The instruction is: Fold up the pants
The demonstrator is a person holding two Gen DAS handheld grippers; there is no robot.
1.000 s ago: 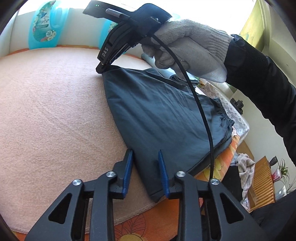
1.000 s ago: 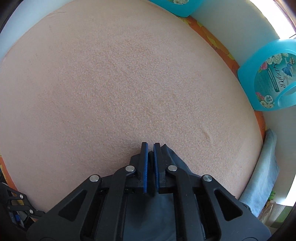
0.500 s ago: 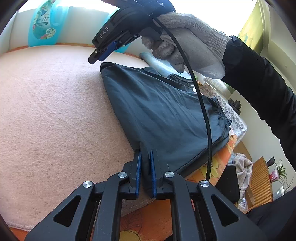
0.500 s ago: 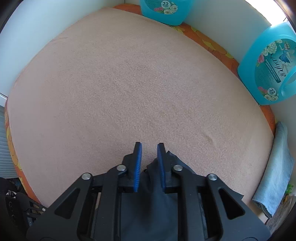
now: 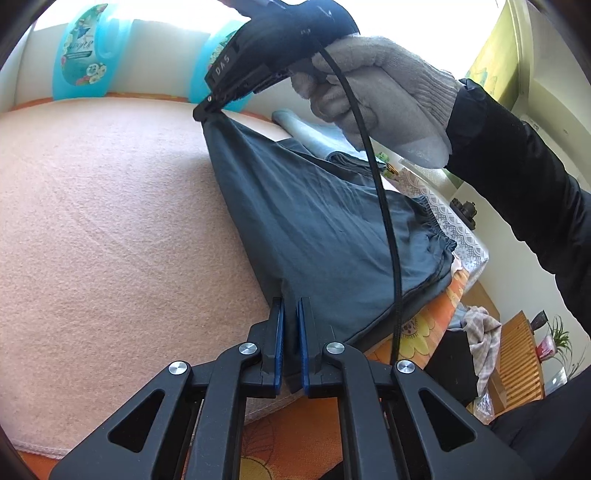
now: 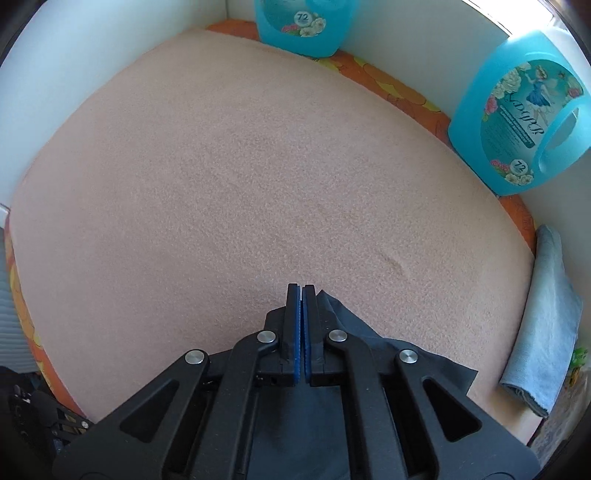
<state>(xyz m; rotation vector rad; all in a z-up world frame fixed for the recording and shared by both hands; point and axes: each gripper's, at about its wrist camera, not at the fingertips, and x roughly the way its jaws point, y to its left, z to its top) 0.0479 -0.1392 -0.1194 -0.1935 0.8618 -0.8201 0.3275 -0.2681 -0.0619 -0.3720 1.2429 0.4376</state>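
Observation:
Dark grey pants [image 5: 325, 229] lie on the right side of a pink blanket [image 5: 110, 221], waistband toward the table's right edge. My left gripper [image 5: 290, 306] is shut on the near corner of the pants' left edge. My right gripper [image 5: 207, 110], held by a gloved hand, is shut on the far corner and lifts it off the blanket. In the right wrist view the right gripper [image 6: 302, 291] is shut, with the pants [image 6: 354, 332] hanging under it above the blanket [image 6: 240, 184].
Two blue detergent jugs [image 6: 517, 125] [image 6: 306, 26] stand against the back wall. A folded light blue towel [image 6: 546, 317] lies at the blanket's right edge. An orange flowered cloth [image 5: 424, 328] shows under the blanket. Furniture stands beyond the table's right edge [image 5: 517, 362].
Both grippers closed on the pants' left edge: the left after one second ago, the right reopened and shut again. The right gripper has risen, lifting the far corner.

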